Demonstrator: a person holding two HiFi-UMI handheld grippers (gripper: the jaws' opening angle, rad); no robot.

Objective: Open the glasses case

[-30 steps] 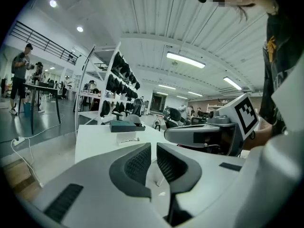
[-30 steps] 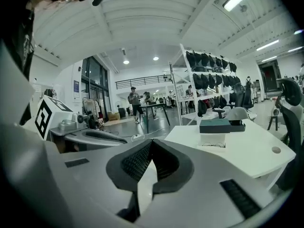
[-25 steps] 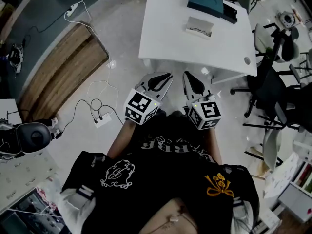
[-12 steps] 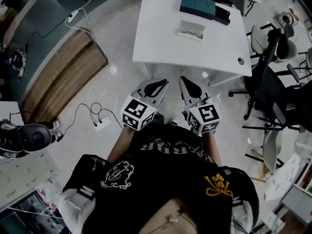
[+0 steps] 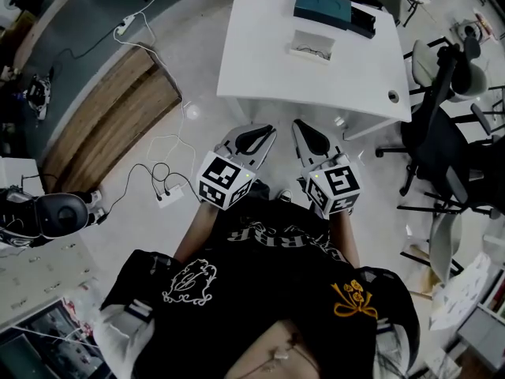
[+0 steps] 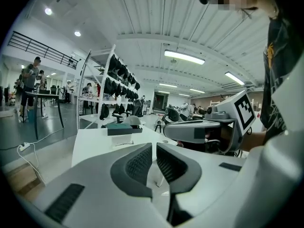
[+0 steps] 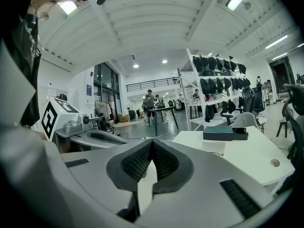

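A teal glasses case [image 5: 322, 6] lies shut at the far end of the white table [image 5: 260, 69], with a black box [image 5: 364, 22] beside it. It also shows in the left gripper view [image 6: 118, 126] and in the right gripper view [image 7: 223, 132]. Just in front of it a small pale tray [image 5: 310, 46] holds a pair of glasses. My left gripper [image 5: 256, 137] and right gripper [image 5: 311, 137] hang side by side over the floor, short of the table's near edge and well away from the case. Both are shut and hold nothing [image 6: 155, 145] [image 7: 152, 141].
Office chairs [image 5: 442, 133] crowd the table's right side. A wooden floor panel [image 5: 110, 109] and a power strip with loose cables [image 5: 166, 196] lie at the left. The table has a cable hole [image 5: 394, 95] at its near right corner. Shelves of black bags [image 6: 118, 77] stand beyond.
Both grippers have drifted together a little up and forward towards the table. Their jaws have stayed shut and the case has not moved.
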